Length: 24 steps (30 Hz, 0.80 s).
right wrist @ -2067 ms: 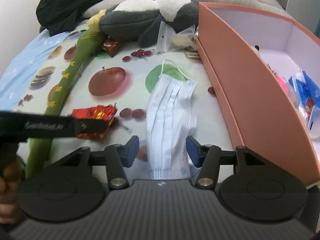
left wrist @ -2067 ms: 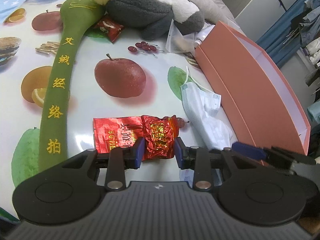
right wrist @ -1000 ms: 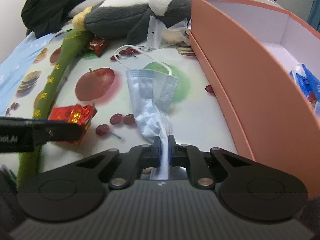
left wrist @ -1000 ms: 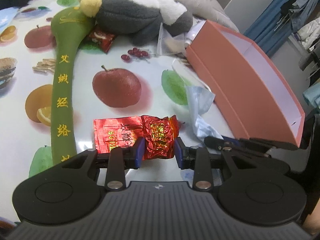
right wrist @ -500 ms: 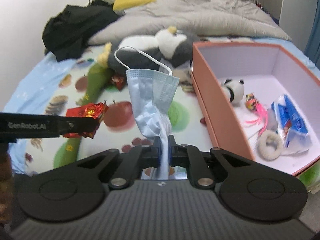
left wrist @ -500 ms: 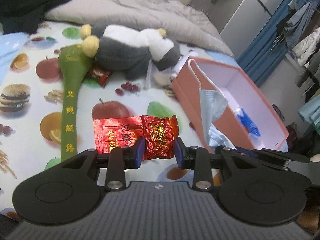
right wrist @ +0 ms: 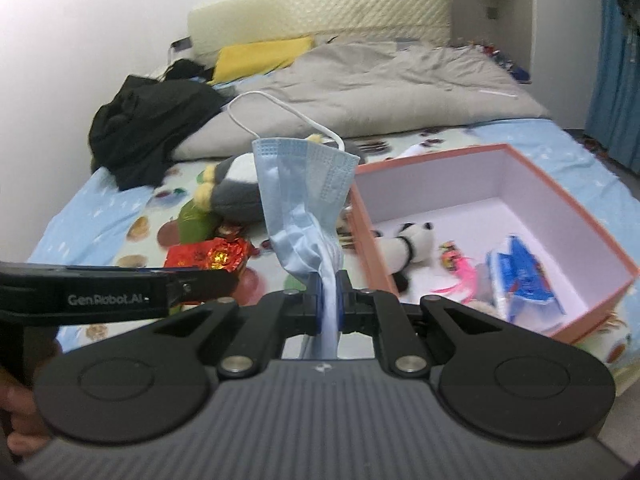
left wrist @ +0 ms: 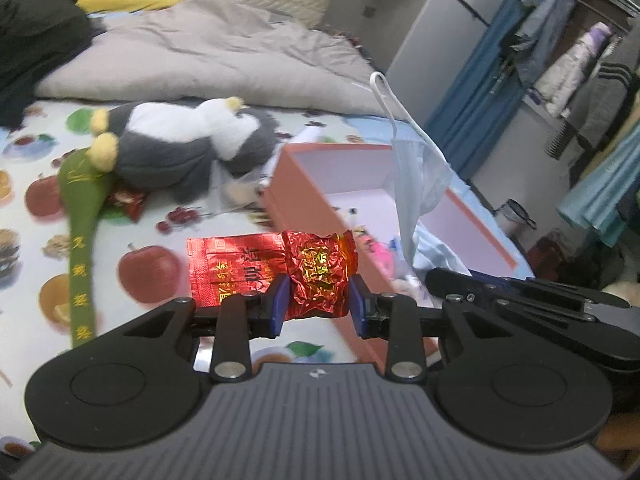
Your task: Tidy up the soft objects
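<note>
Both items have been lifted clear of the fruit-print sheet (left wrist: 24, 292) within the last second: the red foil packets (left wrist: 276, 270) are clamped between the pads of the left gripper (left wrist: 319, 300), and the blue face mask (right wrist: 308, 196) is pinched in the nearly closed right gripper (right wrist: 329, 300), where it hangs upward with its ear loop free. With the open orange box (right wrist: 568, 216) now seen below and to the right, already holding a small panda toy (right wrist: 408, 244) and a blue pack (right wrist: 524, 276), the carry to the box is judged to be under way, release being the step left.
</note>
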### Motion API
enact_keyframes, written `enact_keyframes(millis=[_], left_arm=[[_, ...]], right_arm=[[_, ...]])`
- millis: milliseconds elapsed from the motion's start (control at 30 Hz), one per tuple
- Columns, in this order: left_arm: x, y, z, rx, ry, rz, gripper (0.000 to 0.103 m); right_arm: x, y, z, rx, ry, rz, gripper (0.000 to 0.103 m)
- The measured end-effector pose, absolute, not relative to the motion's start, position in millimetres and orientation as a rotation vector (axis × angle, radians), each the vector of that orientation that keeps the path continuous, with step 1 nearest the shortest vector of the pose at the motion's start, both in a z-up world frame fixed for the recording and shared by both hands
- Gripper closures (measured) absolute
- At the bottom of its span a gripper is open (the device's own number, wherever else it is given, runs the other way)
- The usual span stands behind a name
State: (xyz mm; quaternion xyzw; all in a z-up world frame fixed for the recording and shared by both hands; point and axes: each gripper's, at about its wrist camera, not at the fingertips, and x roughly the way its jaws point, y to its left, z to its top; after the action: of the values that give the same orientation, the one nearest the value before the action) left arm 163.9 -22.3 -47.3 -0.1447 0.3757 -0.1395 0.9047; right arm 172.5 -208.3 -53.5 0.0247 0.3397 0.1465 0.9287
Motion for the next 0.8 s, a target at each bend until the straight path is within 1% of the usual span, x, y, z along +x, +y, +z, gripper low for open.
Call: enact_keyframes(millis=[400,600,800], left_arm=[[178,-84,-25,-0.271,0.773,-0.419,0.066],[215,-115,-28,-0.256,0.806,-0.444,0.066],[269,-144,-43,-0.24,0.846,-0.448,0.066]], right_arm=[[160,-275,-41,0.11,0.688,0.168,0.092],[183,-301,-47,0.136,0.706,0.137,0.092],[220,-323,-57,0.148,0.73,0.132,0.092]])
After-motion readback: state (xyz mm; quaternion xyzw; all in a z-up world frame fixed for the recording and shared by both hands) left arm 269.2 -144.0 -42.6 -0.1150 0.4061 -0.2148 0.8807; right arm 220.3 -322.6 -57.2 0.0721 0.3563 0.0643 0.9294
